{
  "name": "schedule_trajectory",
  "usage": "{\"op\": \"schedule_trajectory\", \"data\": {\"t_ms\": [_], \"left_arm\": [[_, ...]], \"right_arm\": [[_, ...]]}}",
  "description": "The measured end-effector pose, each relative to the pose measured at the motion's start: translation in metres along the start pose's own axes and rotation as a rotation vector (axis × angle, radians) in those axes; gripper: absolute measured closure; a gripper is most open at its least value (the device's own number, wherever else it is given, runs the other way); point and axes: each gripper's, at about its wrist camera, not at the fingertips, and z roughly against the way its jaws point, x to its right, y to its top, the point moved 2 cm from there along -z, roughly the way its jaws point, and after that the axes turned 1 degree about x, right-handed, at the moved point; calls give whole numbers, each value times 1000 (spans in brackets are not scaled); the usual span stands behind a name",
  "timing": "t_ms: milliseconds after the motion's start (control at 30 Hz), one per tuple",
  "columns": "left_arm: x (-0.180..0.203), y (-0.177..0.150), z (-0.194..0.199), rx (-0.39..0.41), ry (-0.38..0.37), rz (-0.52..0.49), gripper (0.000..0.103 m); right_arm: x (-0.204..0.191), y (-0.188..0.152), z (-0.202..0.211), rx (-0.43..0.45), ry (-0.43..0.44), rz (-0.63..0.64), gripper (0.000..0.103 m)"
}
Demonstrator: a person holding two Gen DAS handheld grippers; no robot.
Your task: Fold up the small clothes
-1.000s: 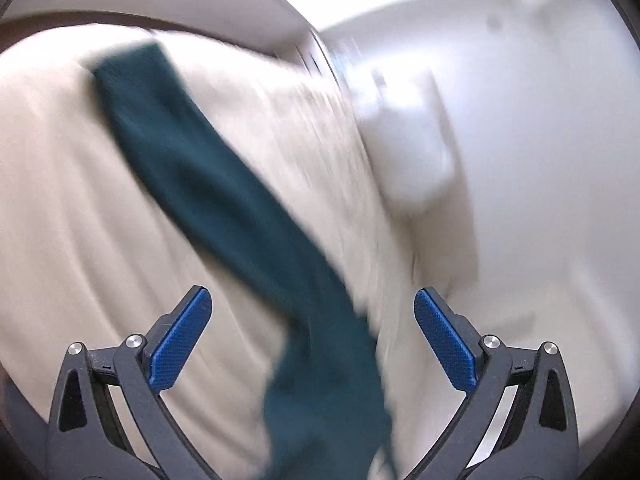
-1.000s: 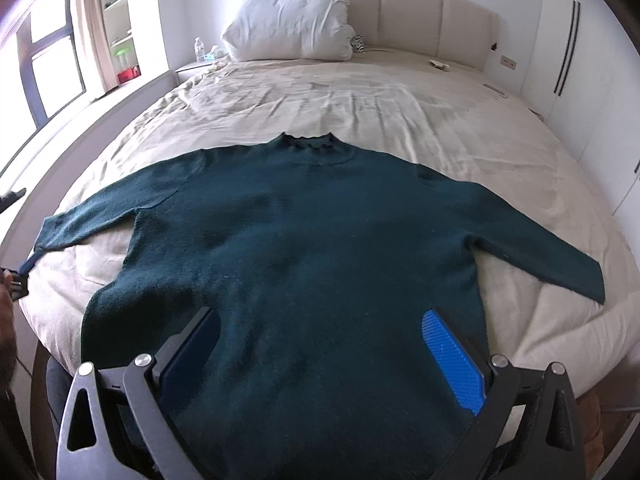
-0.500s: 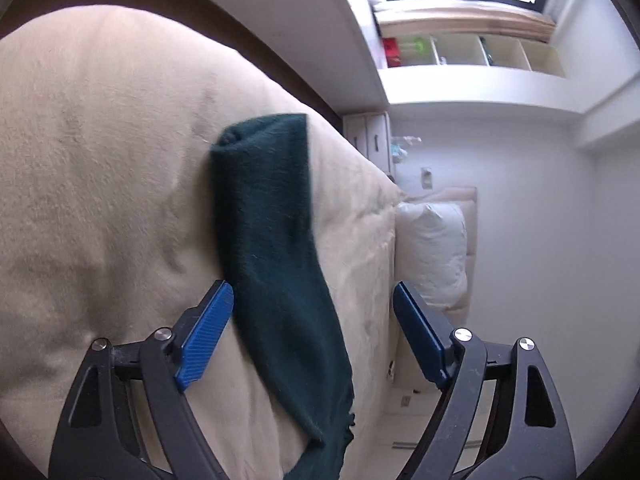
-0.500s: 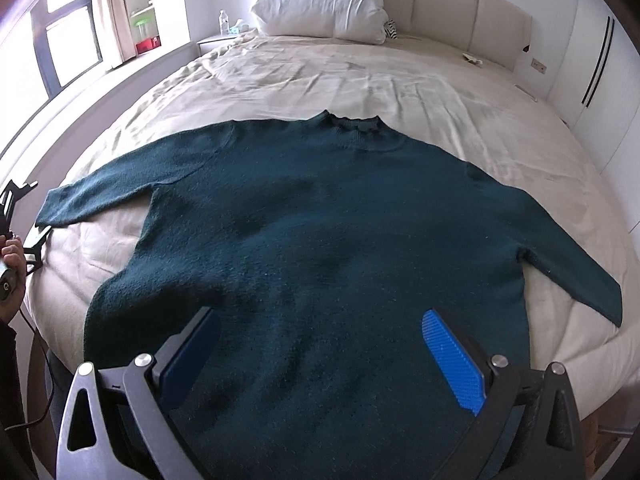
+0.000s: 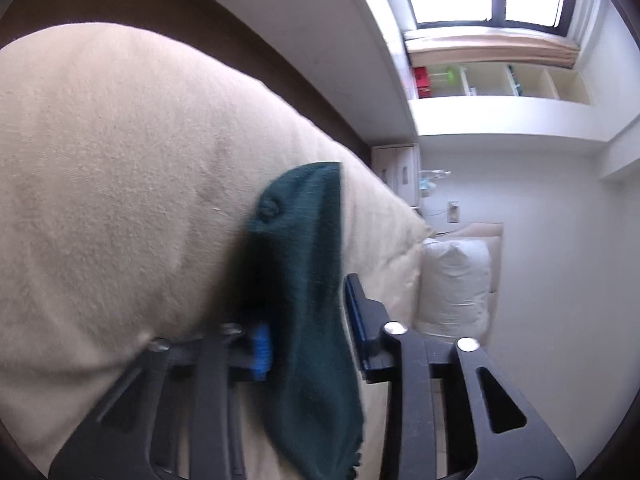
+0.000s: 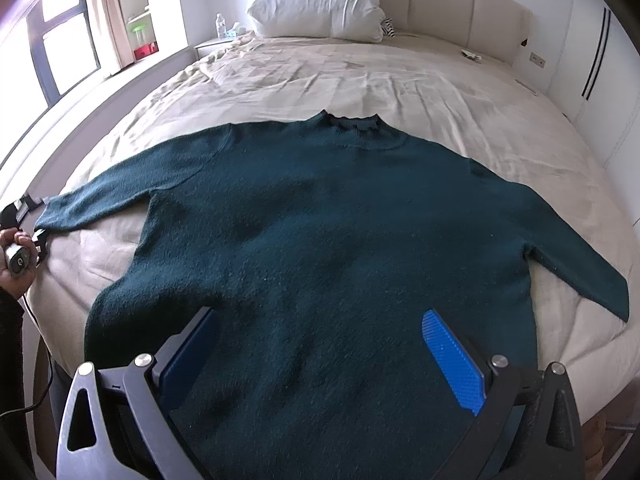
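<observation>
The bed (image 6: 400, 80) fills my right view, its cream cover a little rumpled, a pillow (image 6: 320, 0) at the headboard. Across the near half lies the dark green sweater (image 6: 320, 240), spread flat, collar toward the pillow, both sleeves out to the sides. I judge it a soft, thick knit: light enough to lift by an edge, limp, likely to sag and drag on the cover, not slippery.

My right gripper (image 6: 320, 364) hovers over the hem with its blue pads wide apart, holding nothing.

At the bed's left edge, my left gripper (image 5: 308, 332) has its fingers around the sleeve cuff (image 5: 304, 248), the cloth running between the pads; the near pad is blurred, so I cannot tell whether they have closed. The cuff is a sensible hold for folding that sleeve across the body.
</observation>
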Motion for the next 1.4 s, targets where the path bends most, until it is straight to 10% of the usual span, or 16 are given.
{"op": "schedule_trajectory", "data": {"t_ms": [67,300,500,667,1000,1400], "left_arm": [[4,2,-4,6,32,-50,96],[93,-49,-8,-6,63,-549,96],[173,-235,-14,-49,45,-1348,96],[132,-375,-15,-25,49,-1854,96],[76,-436,-6,121,103,-2121,96],[55,-453,-14,171,108,-2243,96]], "right_arm": [[4,1,-1,4,5,-10,2],[34,12,-17,-13,93,-115,11],[70,41,-41,-16,264,-261,13],[82,72,-81,-89,521,-399,18],[19,116,-161,-288,906,-543,33],[-16,144,-179,-396,1006,-540,34]]}}
